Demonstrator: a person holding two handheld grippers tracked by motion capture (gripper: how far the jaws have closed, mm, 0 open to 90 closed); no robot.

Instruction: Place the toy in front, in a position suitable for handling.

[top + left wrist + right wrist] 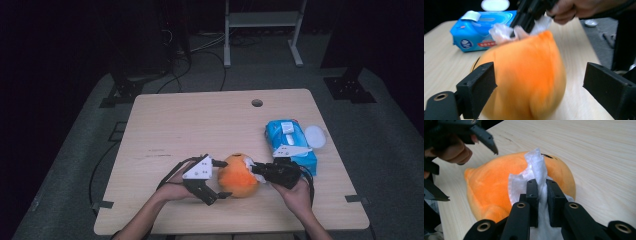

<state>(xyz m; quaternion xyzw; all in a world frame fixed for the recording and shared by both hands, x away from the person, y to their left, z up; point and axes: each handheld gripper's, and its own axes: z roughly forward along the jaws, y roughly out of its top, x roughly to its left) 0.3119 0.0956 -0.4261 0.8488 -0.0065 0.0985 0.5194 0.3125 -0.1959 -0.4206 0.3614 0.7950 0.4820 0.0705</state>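
Observation:
An orange plush toy [237, 176] lies on the wooden table [200, 120] near the front edge. My left gripper [226, 179] stands open at the toy's left side, one jaw on either side of it. In the left gripper view the toy [524, 75] sits between the wide jaws, blurred, and the right-hand jaw is clear of it. My right gripper [541, 192] is shut on a white wipe [536, 165] and rests it against the top of the toy [489, 185]. From above, the wipe [248, 162] shows at the toy's upper right, in the right gripper [254, 170].
A blue pack of wet wipes [290, 142] lies on the right of the table, behind my right hand, its white lid [315, 136] flipped open. A round hole [257, 103] is near the table's far edge. A metal stand [262, 30] is on the floor beyond.

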